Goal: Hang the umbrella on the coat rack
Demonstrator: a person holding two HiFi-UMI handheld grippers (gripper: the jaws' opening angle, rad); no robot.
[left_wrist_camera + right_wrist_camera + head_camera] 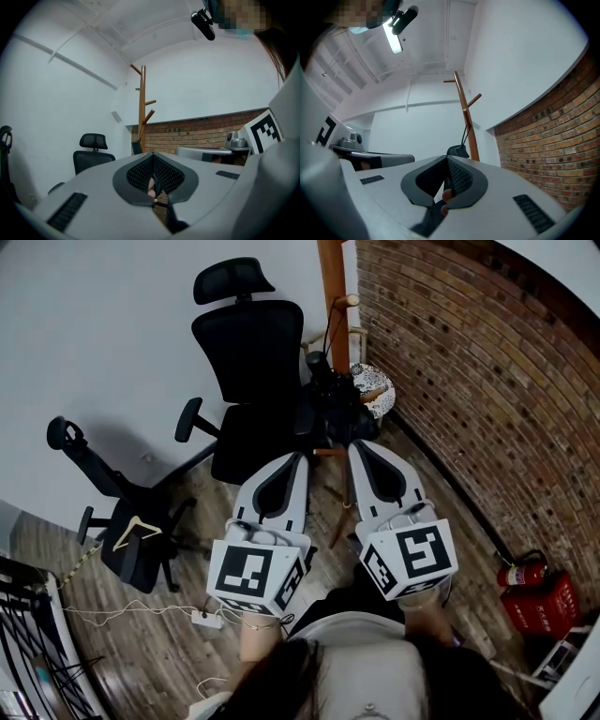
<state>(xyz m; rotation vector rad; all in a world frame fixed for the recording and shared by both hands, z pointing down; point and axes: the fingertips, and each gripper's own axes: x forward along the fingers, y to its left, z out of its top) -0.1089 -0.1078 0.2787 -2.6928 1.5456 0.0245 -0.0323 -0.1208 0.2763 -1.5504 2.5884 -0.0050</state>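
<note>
A folded black umbrella (333,413) hangs beside the foot of the wooden coat rack (333,306), just beyond both gripper tips. Its black handle end (319,360) points up, and a thin cord (333,329) runs from it up along the pole toward a peg (347,301). My left gripper (298,457) and right gripper (361,446) sit side by side, each shut on the umbrella's dark fabric. Dark cloth and pale rib tips (151,191) show between the left jaws. The right gripper view shows the handle (457,151) and cord against the rack pole (466,117).
A tall black office chair (248,362) stands just left of the rack. A second chair (131,540) carries a wooden hanger (136,531). The brick wall (469,362) runs on the right, with a fire extinguisher (525,570) and a red box (548,606) at its base. A power strip (206,618) lies on the floor.
</note>
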